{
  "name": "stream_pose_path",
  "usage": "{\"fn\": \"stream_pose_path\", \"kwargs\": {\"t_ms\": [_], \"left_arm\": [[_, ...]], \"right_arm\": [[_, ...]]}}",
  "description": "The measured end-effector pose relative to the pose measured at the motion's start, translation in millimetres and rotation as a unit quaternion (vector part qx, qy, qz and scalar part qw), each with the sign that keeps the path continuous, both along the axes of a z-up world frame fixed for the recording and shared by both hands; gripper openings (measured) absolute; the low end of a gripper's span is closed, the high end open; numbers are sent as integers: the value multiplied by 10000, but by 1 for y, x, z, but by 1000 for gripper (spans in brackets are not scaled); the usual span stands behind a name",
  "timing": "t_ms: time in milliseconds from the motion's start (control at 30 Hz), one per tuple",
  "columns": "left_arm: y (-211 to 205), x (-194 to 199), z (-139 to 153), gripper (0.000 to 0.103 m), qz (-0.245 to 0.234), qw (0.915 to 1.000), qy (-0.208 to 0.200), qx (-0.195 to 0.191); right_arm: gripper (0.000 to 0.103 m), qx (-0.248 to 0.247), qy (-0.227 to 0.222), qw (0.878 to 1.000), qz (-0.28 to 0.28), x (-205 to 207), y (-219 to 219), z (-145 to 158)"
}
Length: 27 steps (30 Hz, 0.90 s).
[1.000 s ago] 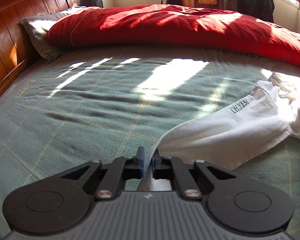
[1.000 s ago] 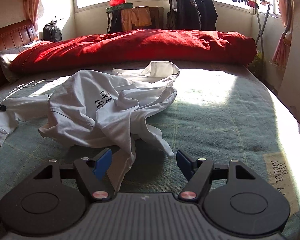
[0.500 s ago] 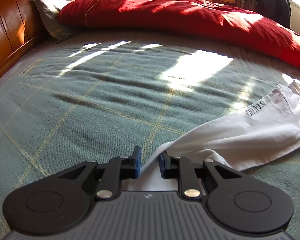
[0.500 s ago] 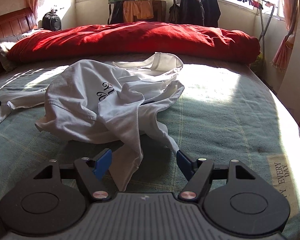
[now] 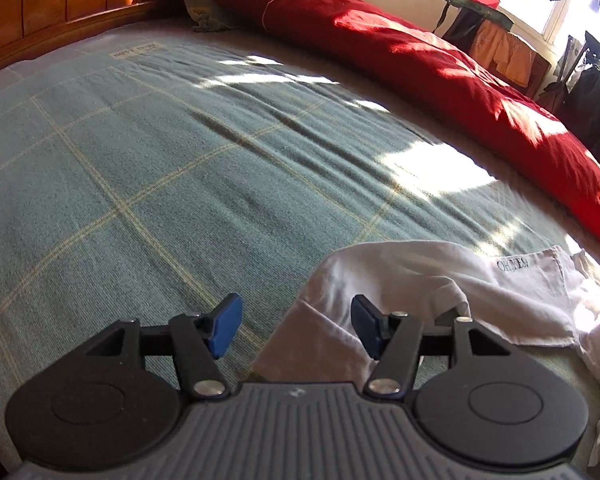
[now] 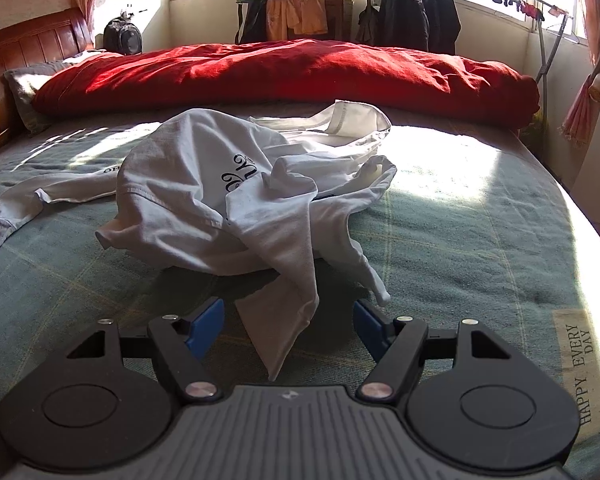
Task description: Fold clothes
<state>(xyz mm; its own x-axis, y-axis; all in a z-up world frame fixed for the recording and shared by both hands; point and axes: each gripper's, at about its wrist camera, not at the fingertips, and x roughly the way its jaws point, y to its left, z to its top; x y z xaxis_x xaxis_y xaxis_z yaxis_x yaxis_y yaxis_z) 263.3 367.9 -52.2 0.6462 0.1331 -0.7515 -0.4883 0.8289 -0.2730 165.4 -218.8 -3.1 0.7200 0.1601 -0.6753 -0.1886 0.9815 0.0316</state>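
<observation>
Left gripper [image 5: 296, 330] jaws released sleeve [image 5: 400, 280].

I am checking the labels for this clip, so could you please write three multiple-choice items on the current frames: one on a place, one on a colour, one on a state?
1. Where does the crumpled white long-sleeved shirt lie?
A. On the green checked bedspread
B. On the clothes rail
C. On the floor

2. What colour is the rolled quilt along the far side of the bed?
A. Blue
B. Red
C. Yellow

3. How does the left gripper stand?
A. Shut on a sleeve
B. Shut on nothing
C. Open, with a white sleeve lying loose between its fingers

Answers:
1 A: the right wrist view shows the shirt heaped on the bedspread.
2 B: both views show the quilt red.
3 C: the blue pads stand wide apart, and the cloth is not pinched.
</observation>
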Motion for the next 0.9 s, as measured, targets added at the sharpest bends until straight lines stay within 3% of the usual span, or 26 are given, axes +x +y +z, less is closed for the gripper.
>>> {"fn": "stream_pose_path", "kwargs": {"t_ms": [167, 267, 367, 400, 433, 500, 600, 900], "left_arm": [[-9, -24, -24, 69, 265, 9977, -121, -611], [-24, -22, -28, 77, 240, 9986, -192, -422], [-37, -11, -28, 74, 187, 9990, -288, -273], [-42, -7, -28, 58, 184, 9991, -333, -183], [-46, -2, -28, 28, 128, 9995, -294, -66], [-51, 5, -24, 12, 76, 9995, -308, 87], [-46, 11, -12, 9, 64, 9986, -418, 332], [9, 28, 21, 10, -8, 9986, -290, 433]], "right_arm": [[75, 37, 36, 10000, 75, -2, 4, -3], [75, 72, 54, 9999, 108, -3, 5, -4], [75, 55, 69, 9999, 128, -4, 8, -6], [75, 42, 72, 9999, 127, -4, 9, -6], [75, 19, 73, 9999, 117, -4, 8, -6], [75, -28, 75, 9999, 96, -3, 7, -7], [75, -97, 78, 9999, 64, -1, 6, -7], [75, -280, 99, 9995, -50, 9, 4, -10]]}}
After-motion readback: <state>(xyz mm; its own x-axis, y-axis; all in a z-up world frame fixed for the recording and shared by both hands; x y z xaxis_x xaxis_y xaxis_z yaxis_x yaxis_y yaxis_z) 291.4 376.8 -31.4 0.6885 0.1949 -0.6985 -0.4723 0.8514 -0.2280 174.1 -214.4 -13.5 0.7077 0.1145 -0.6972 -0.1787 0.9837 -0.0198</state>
